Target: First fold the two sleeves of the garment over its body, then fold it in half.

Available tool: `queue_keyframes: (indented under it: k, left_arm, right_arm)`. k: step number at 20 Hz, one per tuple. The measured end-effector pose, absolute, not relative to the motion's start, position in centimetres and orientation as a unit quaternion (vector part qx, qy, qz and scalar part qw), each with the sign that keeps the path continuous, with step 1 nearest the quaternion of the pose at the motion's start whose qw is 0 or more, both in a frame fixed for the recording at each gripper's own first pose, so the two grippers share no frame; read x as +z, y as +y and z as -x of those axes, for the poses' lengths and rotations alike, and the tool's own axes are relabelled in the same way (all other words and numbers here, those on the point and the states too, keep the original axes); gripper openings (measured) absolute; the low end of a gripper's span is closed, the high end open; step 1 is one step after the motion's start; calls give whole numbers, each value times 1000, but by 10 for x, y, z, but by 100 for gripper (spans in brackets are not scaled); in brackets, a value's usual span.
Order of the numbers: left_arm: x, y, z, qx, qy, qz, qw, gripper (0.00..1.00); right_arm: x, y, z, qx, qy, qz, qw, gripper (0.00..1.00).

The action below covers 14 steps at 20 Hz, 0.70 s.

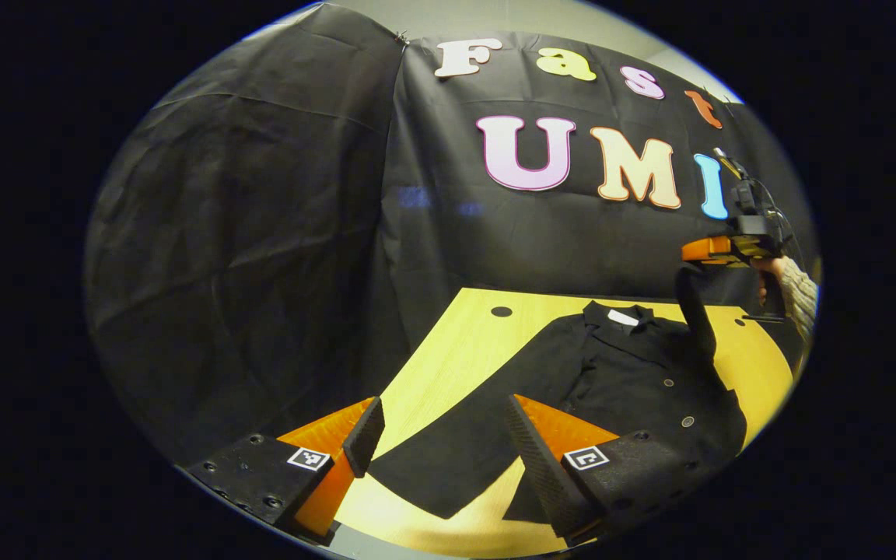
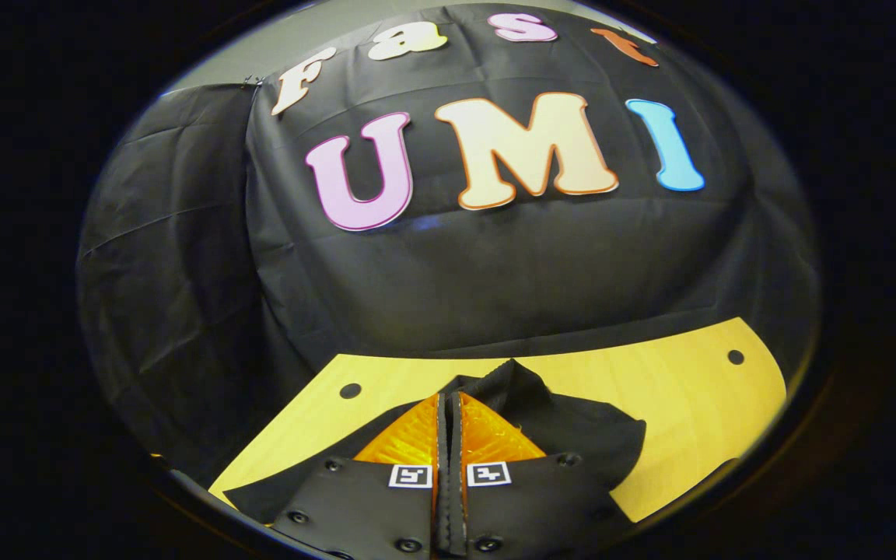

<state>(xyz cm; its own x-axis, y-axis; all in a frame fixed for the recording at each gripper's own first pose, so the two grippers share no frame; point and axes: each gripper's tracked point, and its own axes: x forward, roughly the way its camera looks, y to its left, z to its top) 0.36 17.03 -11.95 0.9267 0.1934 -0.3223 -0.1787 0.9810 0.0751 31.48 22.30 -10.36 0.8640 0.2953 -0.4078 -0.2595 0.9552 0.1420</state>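
Observation:
A black buttoned jacket (image 1: 635,373) lies face up on the yellow wooden table (image 1: 456,350), collar toward the far wall. One sleeve (image 1: 448,459) stretches flat toward my left gripper (image 1: 444,439), which hovers open above its cuff end with nothing between the fingers. The other sleeve (image 1: 698,319) is lifted off the table in a steep strip, held by my right gripper (image 1: 689,253) at the far right. In the right gripper view the right gripper (image 2: 449,398) is shut on that sleeve's black cloth (image 2: 514,381), with the jacket (image 2: 596,435) spread below it.
Black cloth walls close the booth behind and to the left. The table (image 2: 673,373) has small dark holes (image 2: 350,390) near its back corners. A hand in a knit cuff (image 1: 796,292) holds the right gripper. Bare wood lies left of the jacket.

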Motion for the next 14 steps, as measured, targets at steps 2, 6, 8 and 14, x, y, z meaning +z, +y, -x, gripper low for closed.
queue_keyframes:
  k: [2, 6, 8, 14]
  left_arm:
    - [-122, 174, -3, 98, 168, -19, 981, 92]
    - [-131, 185, -2, 104, 175, -11, 979, 93]
    - [-134, 186, -1, 110, 180, -14, 977, 92]
    - [-150, 195, 2, 122, 200, -3, 972, 93]
  right_arm:
    - [-108, 251, -323, 159, 219, -32, 962, 2]
    - [-130, 308, -336, 192, 231, -18, 954, 2]
    - [-150, 333, -340, 206, 247, -10, 947, 2]
    - [-210, 369, -353, 221, 277, 20, 935, 2]
